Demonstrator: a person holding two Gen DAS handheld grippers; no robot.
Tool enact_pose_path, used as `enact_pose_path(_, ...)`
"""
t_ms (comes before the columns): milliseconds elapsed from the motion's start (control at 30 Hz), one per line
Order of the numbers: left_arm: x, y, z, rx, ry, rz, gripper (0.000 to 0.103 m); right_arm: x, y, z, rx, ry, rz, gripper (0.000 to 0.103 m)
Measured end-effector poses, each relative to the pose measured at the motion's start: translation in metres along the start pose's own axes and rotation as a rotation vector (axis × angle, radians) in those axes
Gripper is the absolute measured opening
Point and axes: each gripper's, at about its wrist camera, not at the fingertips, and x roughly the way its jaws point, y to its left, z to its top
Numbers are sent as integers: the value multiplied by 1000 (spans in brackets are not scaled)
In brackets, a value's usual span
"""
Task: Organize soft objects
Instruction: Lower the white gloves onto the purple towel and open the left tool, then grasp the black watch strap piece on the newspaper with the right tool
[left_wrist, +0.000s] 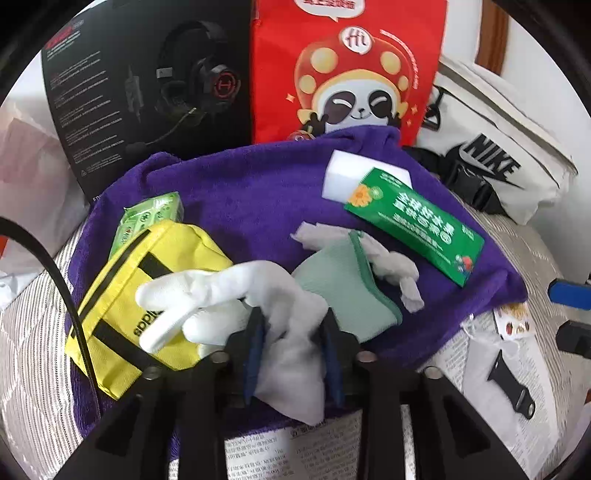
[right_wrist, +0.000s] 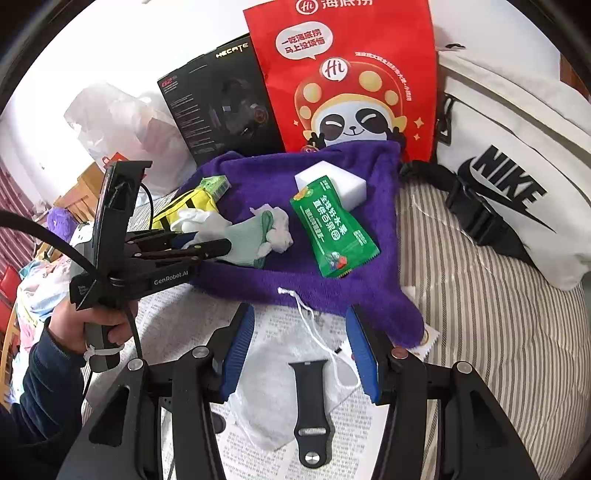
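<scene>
A: We see a bed with a striped cover (right_wrist: 480, 302), grey and white, lit by bright daylight.

B: Behind it we find a white wall (right_wrist: 33, 122), and a brown wooden strip (left_wrist: 493, 35) up at the right.

A: At far left we make out wooden furniture (right_wrist: 86, 182) and a red-striped cloth (right_wrist: 16, 206).

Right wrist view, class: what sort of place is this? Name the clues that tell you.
Probably a bedroom at home. The things lie on a striped quilted bedcover, with a white sports bag and a red shopping bag propped behind, and household clutter beyond the bed's edge.
</scene>
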Motion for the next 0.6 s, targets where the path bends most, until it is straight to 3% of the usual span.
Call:
enact_pose_path(200, -8, 8, -2, -51, 9, -18, 51, -7, -1, -10, 9, 5, -12, 53)
enact_pose_path(300, -14, 10, -5, -64, 8, -30, 56, -11, -1, -15, 11, 3, -17, 59)
enact_pose_path(600, -45, 9, -13, -62, -22, -8, 65, -2, -2, -35, 17, 73, -67, 59)
